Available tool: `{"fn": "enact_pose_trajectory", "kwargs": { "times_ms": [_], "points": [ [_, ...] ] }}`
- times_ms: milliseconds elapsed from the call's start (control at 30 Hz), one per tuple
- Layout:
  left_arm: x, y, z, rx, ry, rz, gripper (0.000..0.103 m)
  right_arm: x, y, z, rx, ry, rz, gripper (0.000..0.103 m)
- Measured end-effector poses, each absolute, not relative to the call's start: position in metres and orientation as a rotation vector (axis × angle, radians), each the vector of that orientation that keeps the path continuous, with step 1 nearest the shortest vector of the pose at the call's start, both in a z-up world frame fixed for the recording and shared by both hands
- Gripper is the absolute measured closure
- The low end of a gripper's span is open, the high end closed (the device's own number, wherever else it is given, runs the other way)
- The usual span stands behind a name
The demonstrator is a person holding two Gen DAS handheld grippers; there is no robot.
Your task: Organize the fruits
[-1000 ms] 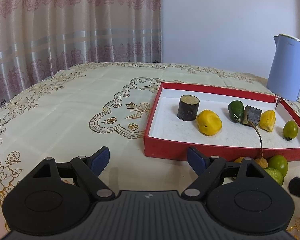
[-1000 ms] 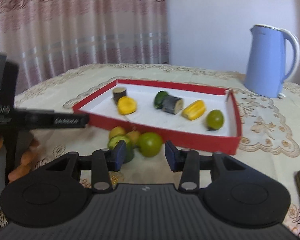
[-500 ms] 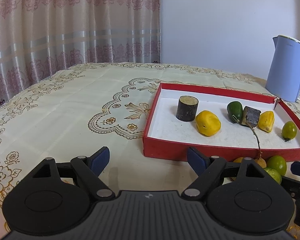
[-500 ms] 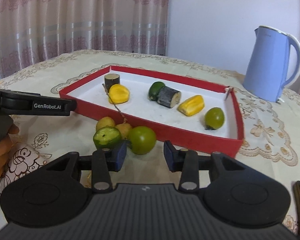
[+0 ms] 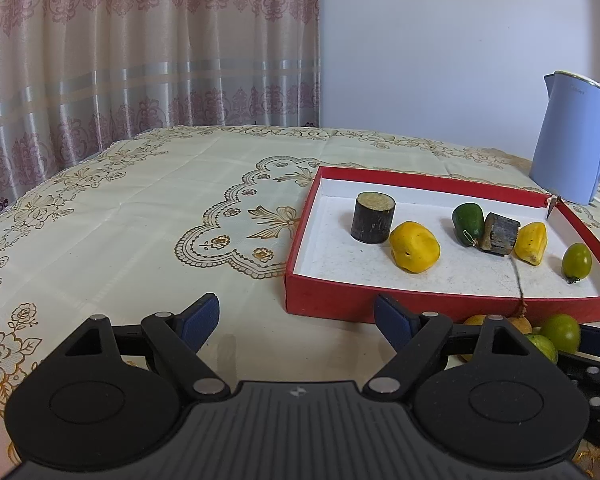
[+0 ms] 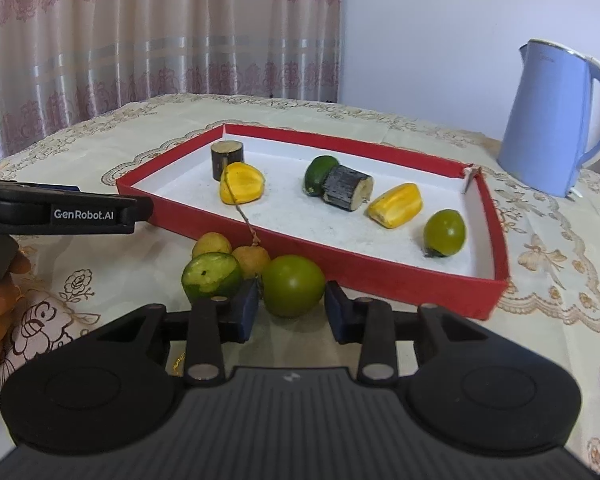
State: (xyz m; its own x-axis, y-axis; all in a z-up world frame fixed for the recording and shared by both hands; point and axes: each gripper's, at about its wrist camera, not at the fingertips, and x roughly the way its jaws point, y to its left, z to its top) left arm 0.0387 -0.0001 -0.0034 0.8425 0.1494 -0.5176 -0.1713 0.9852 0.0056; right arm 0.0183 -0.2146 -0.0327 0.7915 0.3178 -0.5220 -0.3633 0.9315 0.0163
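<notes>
A red box [image 5: 439, 305] [image 6: 339, 265] holds two dark cane pieces, two yellow pieces and two green fruits. In front of its near wall lie a round green fruit [image 6: 293, 285] [image 5: 561, 332], a cut green fruit [image 6: 212, 274] and two small yellow-brown fruits [image 6: 251, 259] on a stem. My right gripper [image 6: 291, 304] is low on the cloth and its jaws are closing. The round green fruit sits between the pads, which stand close to its sides. My left gripper [image 5: 295, 302] hangs open over the cloth by the box's near left corner, with nothing in it.
A light blue kettle [image 5: 571, 148] [image 6: 551, 120] stands behind the box's far right corner. A person's hand [image 6: 0, 292] holds the left gripper at the left edge of the right wrist view. Bare embroidered tablecloth [image 5: 140, 220] spreads left of the box; a curtain hangs behind.
My right gripper has come forward and lower to the loose fruits, so the round green fruit now lies between its pads, and its jaws have narrowed a little. The left gripper has not moved.
</notes>
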Motion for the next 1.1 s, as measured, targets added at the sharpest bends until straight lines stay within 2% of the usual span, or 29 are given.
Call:
{"fn": "enact_pose_trajectory", "kwargs": {
  "times_ms": [433,700,867,1100],
  "points": [
    [0.016,-0.025,0.0,-0.041,0.533,-0.053,0.016,0.008,-0.261,-0.035,0.074,0.538,0.3,0.069],
    [0.0,-0.081,0.001,0.134,0.472,0.016,0.012,0.007,-0.262,-0.035,0.088,0.534,0.321,0.069],
    [-0.014,-0.076,0.006,0.101,0.424,-0.015,0.011,0.007,-0.262,-0.035,0.095,0.532,0.336,0.069],
    [-0.009,-0.084,0.0,0.114,0.451,-0.07,0.013,0.01,-0.269,-0.036,0.135,0.541,0.328,0.068]
  ]
}}
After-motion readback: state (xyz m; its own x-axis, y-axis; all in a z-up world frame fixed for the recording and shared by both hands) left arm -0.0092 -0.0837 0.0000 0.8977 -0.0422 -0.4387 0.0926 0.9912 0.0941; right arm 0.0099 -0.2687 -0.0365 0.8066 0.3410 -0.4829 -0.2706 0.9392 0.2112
